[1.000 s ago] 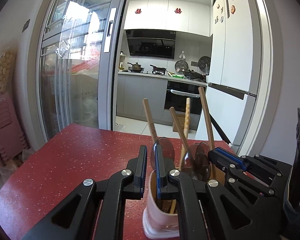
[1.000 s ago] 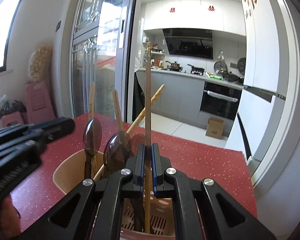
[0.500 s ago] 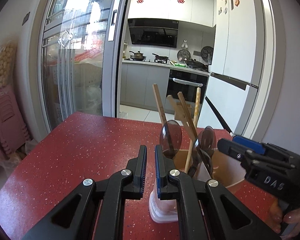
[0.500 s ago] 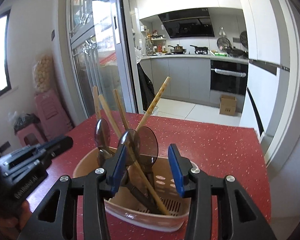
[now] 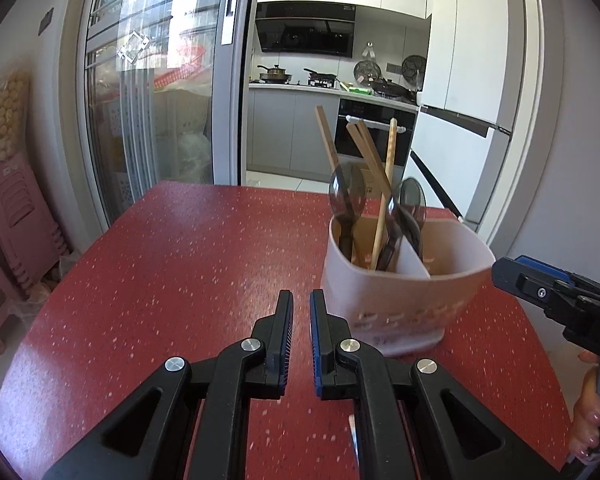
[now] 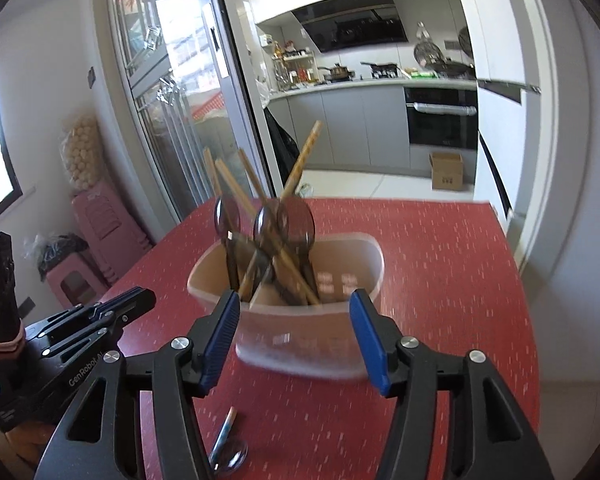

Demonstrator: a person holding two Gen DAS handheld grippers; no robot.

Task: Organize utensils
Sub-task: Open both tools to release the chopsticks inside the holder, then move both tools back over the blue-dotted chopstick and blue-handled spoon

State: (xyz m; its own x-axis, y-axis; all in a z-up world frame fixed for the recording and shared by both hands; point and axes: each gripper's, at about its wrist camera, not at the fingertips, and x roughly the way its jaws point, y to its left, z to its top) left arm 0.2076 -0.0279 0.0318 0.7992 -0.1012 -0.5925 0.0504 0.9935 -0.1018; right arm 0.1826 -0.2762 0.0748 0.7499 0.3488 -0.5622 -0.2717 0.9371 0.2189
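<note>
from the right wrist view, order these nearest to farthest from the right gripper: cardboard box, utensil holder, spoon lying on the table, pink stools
Measured from the right gripper, whose jaws are opening with nothing between them:
1. Utensil holder, just ahead of the fingertips.
2. Spoon lying on the table, low, under the gripper.
3. Pink stools, off the table, left.
4. Cardboard box, on the kitchen floor, far back.

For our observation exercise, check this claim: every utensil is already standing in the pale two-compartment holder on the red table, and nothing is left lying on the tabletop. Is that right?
Not quite. The right wrist view shows one spoon lying flat on the red table, near the camera in front of the pale holder. The other utensils do stand in the holder.
</note>
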